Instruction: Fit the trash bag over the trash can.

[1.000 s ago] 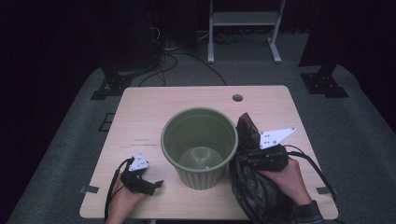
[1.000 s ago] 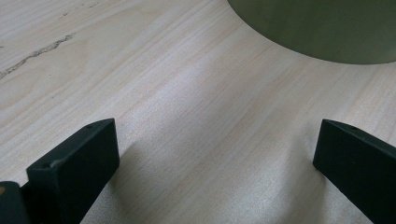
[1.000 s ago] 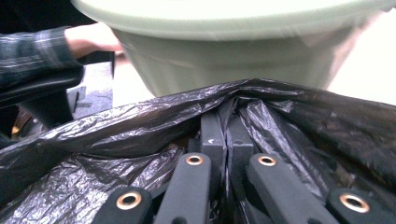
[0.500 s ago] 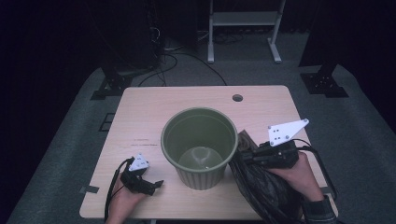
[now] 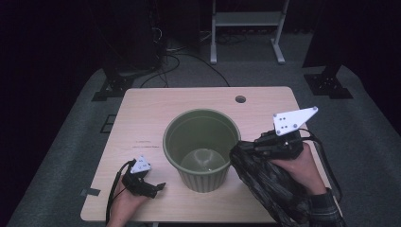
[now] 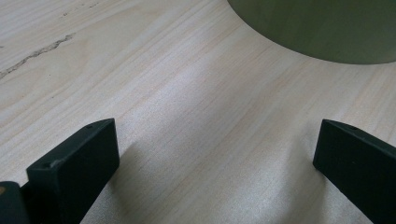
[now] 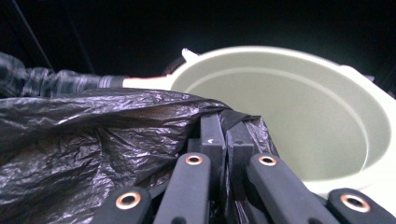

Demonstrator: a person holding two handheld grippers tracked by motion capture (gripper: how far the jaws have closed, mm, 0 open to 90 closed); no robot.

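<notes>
High view: right hand-held gripper (image 5: 246, 149) pinches a black bin bag (image 5: 272, 187), lifting step, just right of the green bin (image 5: 201, 149); bag's long axis trails from the jaws back toward the person. Left hand-held gripper (image 5: 153, 187) rests on the table (image 5: 156, 113). Left gripper view: jaws wide apart, empty. Right gripper view: jaws clamped on bag edge (image 7: 140, 135), bin mouth (image 7: 280, 107) just ahead; next likely needs spreading the bag over that rim.
</notes>
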